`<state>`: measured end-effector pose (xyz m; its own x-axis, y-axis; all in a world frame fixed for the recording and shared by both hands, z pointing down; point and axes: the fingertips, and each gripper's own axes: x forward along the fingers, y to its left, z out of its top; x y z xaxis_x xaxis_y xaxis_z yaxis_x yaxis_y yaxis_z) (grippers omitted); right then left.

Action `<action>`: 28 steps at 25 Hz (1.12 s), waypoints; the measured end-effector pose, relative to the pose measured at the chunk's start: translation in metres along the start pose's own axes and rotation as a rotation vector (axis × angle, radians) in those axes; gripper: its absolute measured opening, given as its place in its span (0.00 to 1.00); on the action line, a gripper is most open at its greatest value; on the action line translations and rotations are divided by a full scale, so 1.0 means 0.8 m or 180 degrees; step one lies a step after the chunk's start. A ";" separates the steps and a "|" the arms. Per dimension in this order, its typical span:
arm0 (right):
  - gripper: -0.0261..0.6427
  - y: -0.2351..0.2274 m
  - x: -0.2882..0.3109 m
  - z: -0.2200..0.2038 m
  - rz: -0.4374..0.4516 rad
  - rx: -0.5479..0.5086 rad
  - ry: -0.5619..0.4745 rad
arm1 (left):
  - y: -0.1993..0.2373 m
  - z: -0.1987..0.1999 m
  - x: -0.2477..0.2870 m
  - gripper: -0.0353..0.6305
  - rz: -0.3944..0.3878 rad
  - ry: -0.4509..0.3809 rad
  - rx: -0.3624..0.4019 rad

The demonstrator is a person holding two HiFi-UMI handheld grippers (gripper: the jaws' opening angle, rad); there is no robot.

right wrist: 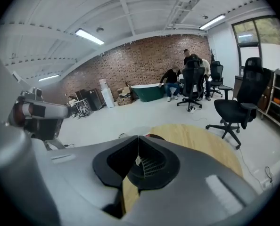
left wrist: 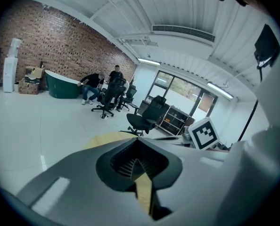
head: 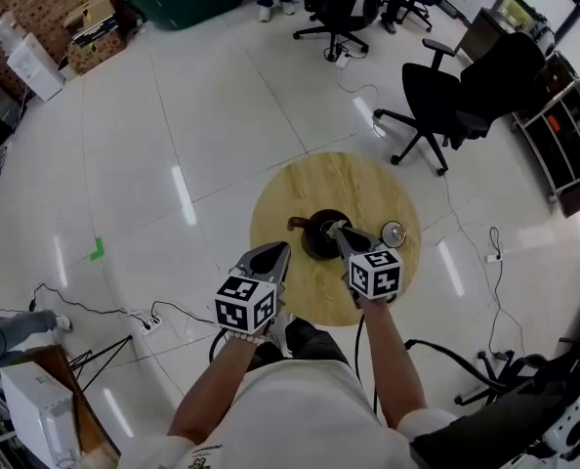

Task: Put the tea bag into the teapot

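A dark teapot [head: 319,240] stands open in the middle of the round wooden table [head: 368,184], its handle pointing left. My right gripper [head: 338,229] is over the teapot's right rim, jaws shut. In the right gripper view a small white paper tag [right wrist: 137,160] of the tea bag is pinched where the jaws [right wrist: 139,154] meet; the bag itself is hidden below them. My left gripper [head: 278,251] hovers over the table's near-left part, left of the teapot, shut with nothing in it [left wrist: 139,160].
A round metal lid [head: 393,233] lies on the table right of the teapot. Black office chairs [head: 451,101] stand beyond the table at the right, and cables [head: 104,311] run over the white floor. People sit far back by a green tub [right wrist: 149,91].
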<state>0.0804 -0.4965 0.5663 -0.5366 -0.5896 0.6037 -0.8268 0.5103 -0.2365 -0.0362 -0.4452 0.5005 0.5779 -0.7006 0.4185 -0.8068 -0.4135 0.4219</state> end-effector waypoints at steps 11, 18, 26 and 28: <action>0.11 -0.022 0.040 -0.026 -0.0122 -0.0041 0.0408 | 0.016 -0.019 0.001 0.07 0.0105 0.0065 -0.0142; 0.09 -0.025 0.014 -0.014 -0.0287 -0.0024 0.0170 | 0.030 -0.029 -0.009 0.07 0.0141 0.0051 -0.0189; 0.04 -0.005 -0.031 0.007 -0.0209 0.0409 -0.0401 | 0.039 -0.017 -0.022 0.07 -0.0003 -0.0106 -0.0175; 0.04 0.014 -0.027 0.008 -0.0112 0.0581 -0.0555 | 0.051 -0.014 -0.030 0.07 -0.0059 -0.0162 -0.0162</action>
<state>0.0817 -0.4825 0.5457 -0.5149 -0.7120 0.4774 -0.8537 0.3755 -0.3607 -0.0819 -0.4391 0.5166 0.5846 -0.7224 0.3694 -0.7881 -0.3973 0.4702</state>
